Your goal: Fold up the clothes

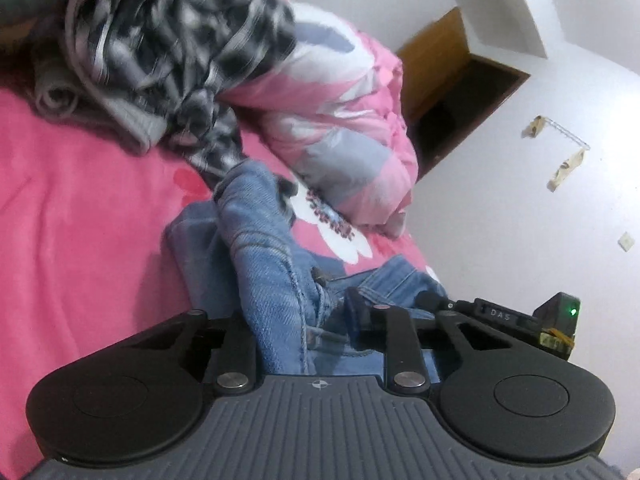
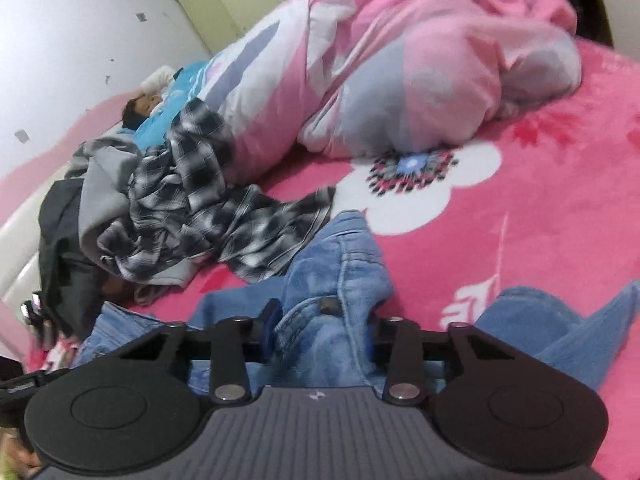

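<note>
your left gripper (image 1: pixel 298 320) and right gripper (image 2: pixel 320 320) each pinch bunched blue denim jeans (image 1: pixel 264 240); thick folds could slip free when lifted.

Even, soft indoor light, no hard shadows. Motion blur smears the plaid shirt (image 1: pixel 176 60) and pink quilt (image 2: pixel 440 80) far off; nearer denim jeans (image 1: pixel 272 272) sharper. Fisheye bends the white wall (image 1: pixel 540 160) at frame edges. Corners vignette dark.
</note>
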Demonstrator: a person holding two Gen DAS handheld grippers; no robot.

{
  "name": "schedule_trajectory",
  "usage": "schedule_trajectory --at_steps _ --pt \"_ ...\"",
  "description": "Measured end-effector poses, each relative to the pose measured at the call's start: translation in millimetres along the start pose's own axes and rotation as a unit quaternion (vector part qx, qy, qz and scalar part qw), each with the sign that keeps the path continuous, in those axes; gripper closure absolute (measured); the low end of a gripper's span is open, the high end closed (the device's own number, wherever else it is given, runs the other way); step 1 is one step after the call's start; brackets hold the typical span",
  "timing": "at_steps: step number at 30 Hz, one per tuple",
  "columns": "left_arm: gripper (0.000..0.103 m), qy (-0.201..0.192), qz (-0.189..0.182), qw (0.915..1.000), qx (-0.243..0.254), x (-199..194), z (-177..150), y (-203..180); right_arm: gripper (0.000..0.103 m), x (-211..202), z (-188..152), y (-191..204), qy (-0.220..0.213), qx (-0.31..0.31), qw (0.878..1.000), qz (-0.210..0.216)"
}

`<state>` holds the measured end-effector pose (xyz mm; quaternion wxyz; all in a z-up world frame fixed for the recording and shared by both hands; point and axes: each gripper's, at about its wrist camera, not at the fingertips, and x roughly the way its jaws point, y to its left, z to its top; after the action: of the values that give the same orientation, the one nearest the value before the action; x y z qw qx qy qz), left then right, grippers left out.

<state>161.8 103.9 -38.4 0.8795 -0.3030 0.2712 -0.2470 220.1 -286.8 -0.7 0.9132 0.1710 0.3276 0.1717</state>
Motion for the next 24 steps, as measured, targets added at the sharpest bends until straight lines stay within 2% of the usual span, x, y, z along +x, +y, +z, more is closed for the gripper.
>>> schedule_trajectory --at_steps 6,12,18,23,24 --pt "0.089 -0.032 -0.021 0.9976 0.057 -32 -26 -27 0.065 -28 -12 40 -0.059 -0.098 0.992 -0.059" --pt "0.090 -0.037 -0.039 0.9911 0.122 -64 -63 -52 0.062 -37 -26 72 -0.069 -0.178 0.977 -0.095" --pt "0.090 -0.023 -0.035 0.9897 0.136 -79 -84 -53 0.059 -50 -38 85 -0.077 -0.204 0.971 -0.098" --pt "0.089 -0.018 -0.031 0.9877 0.152 -75 -84 -53 0.056 -62 -54 99 -0.083 -0.250 0.959 -0.100" --pt "0.083 -0.020 -0.031 0.9876 0.153 -73 -82 -53 0.056 -63 -57 102 -0.083 -0.262 0.957 -0.098"
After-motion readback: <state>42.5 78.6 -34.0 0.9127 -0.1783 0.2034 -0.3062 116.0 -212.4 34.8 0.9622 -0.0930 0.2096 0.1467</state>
